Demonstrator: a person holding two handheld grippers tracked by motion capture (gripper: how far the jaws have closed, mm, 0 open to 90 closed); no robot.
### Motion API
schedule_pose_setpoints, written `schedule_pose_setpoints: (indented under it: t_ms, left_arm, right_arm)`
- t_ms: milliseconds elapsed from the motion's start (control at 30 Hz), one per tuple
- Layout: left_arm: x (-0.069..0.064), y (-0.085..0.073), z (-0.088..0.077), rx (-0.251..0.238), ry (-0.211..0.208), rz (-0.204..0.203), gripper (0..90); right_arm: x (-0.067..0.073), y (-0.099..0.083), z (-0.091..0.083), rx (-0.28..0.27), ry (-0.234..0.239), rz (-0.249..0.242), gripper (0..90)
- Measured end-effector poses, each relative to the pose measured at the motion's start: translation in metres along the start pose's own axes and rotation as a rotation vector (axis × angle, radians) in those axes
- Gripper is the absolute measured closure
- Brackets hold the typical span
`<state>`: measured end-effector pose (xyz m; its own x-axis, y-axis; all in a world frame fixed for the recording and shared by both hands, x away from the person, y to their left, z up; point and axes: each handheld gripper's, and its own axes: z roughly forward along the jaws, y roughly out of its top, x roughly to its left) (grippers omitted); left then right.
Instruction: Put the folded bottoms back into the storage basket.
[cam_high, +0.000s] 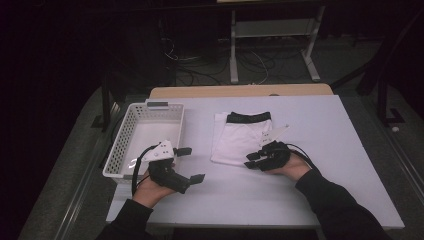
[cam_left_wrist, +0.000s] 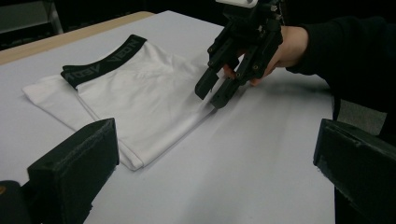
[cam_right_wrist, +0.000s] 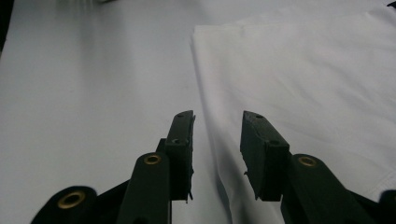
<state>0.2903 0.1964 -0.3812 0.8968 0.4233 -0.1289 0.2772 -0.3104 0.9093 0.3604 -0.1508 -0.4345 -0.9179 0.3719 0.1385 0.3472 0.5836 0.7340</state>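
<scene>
High view: white table (cam_high: 280, 200) w/ a white basket (cam_high: 125, 145) at left and folded white shorts (cam_high: 235, 142) w/ black waistband (cam_high: 248, 117) near centre. Left gripper (cam_high: 192, 165) sits just right of basket's near end, over bare table, jaws wide apart, nothing btwn them. Right gripper (cam_high: 252, 161) is at the shorts' near right edge, tips on or just over the cloth; can't tell contact from here.

Left gripper view: own two black jaws at bottom corners, far apart, empty. Beyond them lie the shorts (cam_left_wrist: 140, 102), flat on table, waistband (cam_left_wrist: 105, 60) at far side. Right gripper (cam_left_wrist: 212, 91) comes down from upper right, held by a hand (cam_left_wrist: 285, 46), tips at the shorts' edge, a narrow gap btwn jaws.

Right gripper view: own jaws rise from bottom, partly closed, gap left btwn pads. The shorts' folded edge (cam_right_wrist: 210, 140) runs up through that gap; cloth (cam_right_wrist: 317, 84) spreads to the right, bare table (cam_right_wrist: 93, 84) to the left. Pads aren't pressing the cloth yet, so no grip.
</scene>
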Motion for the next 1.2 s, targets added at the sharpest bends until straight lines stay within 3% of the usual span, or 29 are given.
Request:
schedule_pose_setpoints:
  t_ms: [333, 433, 667, 900, 1167, 1200]
  left_arm:
    - [0.0, 0.0, 0.001, 0.003, -0.002, 0.002, 0.0]
    - [0.0, 0.0, 0.001, 0.002, -0.002, 0.001, 0.0]
    - [0.0, 0.0, 0.0, 0.0, 0.0, 0.001, 0.0]
    - [0.0, 0.0, 0.0, 0.002, 0.001, -0.001, 0.0]
    - [0.0, 0.0, 0.0, 0.003, 0.001, 0.001, 0.0]
    - [0.0, 0.0, 0.0, 0.003, 0.0, 0.002, 0.0]
  right_arm:
    - [-0.003, -0.003, 0.007, 0.031, -0.02, -0.014, 64.2]
    - [-0.002, -0.006, 0.012, 0.064, -0.046, -0.043, 64.3]
    - [0.001, -0.008, 0.013, 0.063, -0.075, -0.082, 67.4]
    - [0.005, -0.009, 0.014, 0.069, -0.118, -0.152, 72.8]
    - [0.004, -0.009, 0.015, 0.066, -0.143, -0.152, 83.1]
    - [0.002, -0.009, 0.014, 0.062, -0.13, -0.134, 84.3]
